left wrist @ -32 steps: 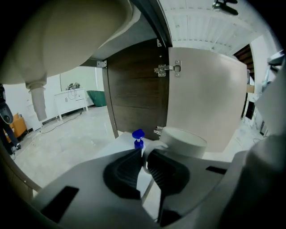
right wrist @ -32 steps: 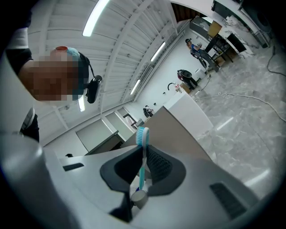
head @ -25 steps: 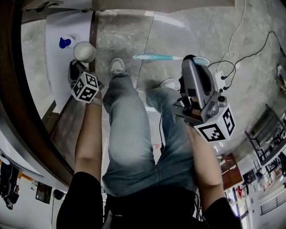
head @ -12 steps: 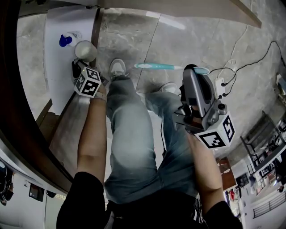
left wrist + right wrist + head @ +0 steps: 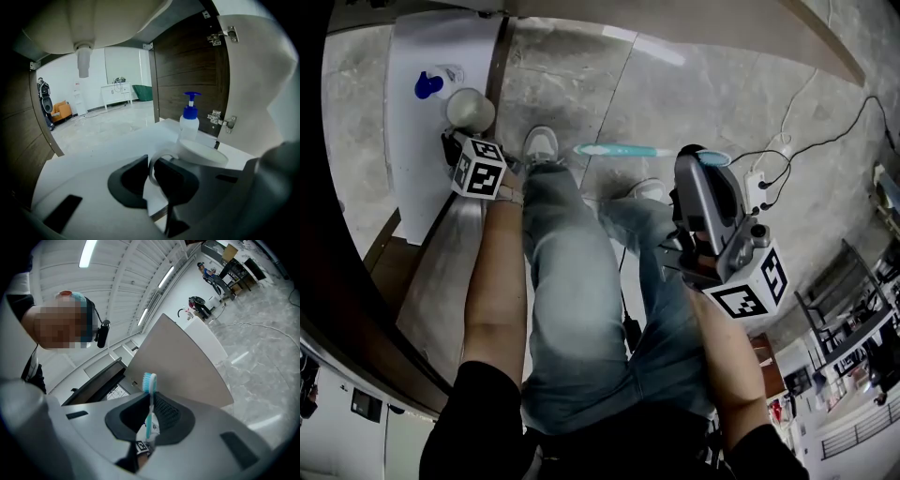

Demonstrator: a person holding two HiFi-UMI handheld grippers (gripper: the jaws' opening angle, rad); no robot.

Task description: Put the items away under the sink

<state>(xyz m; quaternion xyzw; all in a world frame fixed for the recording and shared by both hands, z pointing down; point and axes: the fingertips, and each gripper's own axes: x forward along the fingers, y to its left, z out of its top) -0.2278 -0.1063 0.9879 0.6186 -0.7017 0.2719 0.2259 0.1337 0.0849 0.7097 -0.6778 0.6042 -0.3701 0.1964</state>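
Upper left, the left gripper [image 5: 450, 143] pinches the white ceramic mug [image 5: 469, 108] by its handle. It could knock the blue-capped pump bottle [image 5: 429, 85] — seemingly just beside. The right gripper [image 5: 150, 418] clamps the teal toothbrush [image 5: 623, 150] — mid-frame.

The mug [image 5: 202, 153] looks like glossy white ceramic, and the pump bottle [image 5: 189, 124] is cloudy plastic with a blue top. Dark, matt wood-grain cabinet walls [image 5: 187, 70] stand over a smooth white shelf [image 5: 84, 159]. The floor [image 5: 722, 103] is polished grey stone, the toothbrush [image 5: 150, 406] smooth plastic.
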